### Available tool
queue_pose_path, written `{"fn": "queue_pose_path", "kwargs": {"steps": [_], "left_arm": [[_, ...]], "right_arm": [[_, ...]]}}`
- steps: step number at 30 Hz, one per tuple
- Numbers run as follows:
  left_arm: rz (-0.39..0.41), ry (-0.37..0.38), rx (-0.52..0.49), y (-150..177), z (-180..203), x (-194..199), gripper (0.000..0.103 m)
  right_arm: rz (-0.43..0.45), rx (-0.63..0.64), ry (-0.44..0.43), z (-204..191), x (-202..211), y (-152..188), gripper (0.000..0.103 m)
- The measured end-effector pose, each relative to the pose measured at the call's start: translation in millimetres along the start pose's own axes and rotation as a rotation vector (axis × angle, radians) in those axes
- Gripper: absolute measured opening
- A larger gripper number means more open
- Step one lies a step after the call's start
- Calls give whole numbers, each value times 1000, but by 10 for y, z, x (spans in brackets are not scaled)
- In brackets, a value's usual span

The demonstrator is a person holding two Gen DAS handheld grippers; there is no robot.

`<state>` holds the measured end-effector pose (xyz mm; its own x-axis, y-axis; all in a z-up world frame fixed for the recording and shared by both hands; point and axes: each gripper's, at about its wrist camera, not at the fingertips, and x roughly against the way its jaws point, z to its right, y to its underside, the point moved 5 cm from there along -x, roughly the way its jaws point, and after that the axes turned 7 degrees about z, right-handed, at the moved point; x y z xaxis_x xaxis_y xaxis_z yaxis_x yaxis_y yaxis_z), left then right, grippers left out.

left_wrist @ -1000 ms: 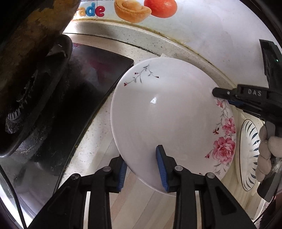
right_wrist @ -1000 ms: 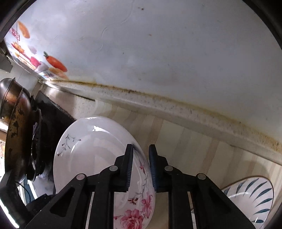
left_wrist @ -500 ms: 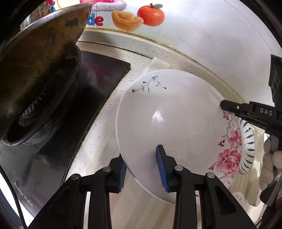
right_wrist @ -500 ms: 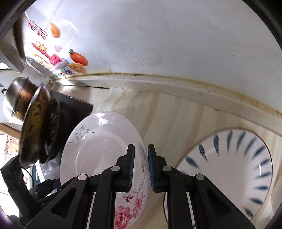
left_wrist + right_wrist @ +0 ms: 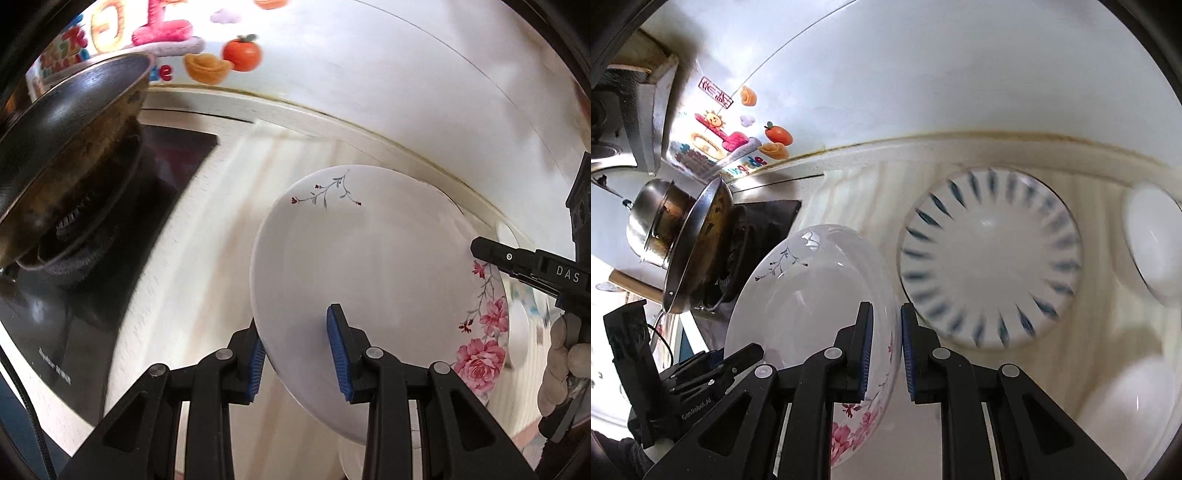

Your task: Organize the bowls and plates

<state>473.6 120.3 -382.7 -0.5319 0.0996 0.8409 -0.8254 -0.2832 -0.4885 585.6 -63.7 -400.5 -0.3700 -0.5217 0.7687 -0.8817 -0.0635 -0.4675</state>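
The floral plate (image 5: 369, 280) is lifted above the bench (image 5: 849, 192), both grippers' fingers closed on opposite rims. Glazed ceramic seems stiff, slippery and breakable (rim holds suit it).

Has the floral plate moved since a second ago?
Yes. In the left wrist view the floral plate has moved away from the black stovetop, toward the blue-striped plate, with both tools gripping its rim.

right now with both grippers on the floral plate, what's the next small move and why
Probably carry the floral plate rightward until it is over the blue-striped plate, then lower it. Both the left gripper and right gripper clamp its rim, and it is tilted beside that plate.
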Motion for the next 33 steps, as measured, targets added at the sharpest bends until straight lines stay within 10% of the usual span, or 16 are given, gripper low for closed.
{"fn": "queue_pose_path", "kwargs": {"steps": [18, 33], "left_arm": [[-117, 54, -138, 819, 618, 32, 29], [-177, 7, -178, 976, 697, -120, 29]], "right_arm": [[-25, -213, 34, 845, 605, 1390, 17], [-49, -219, 34, 1013, 482, 1462, 17]]}}
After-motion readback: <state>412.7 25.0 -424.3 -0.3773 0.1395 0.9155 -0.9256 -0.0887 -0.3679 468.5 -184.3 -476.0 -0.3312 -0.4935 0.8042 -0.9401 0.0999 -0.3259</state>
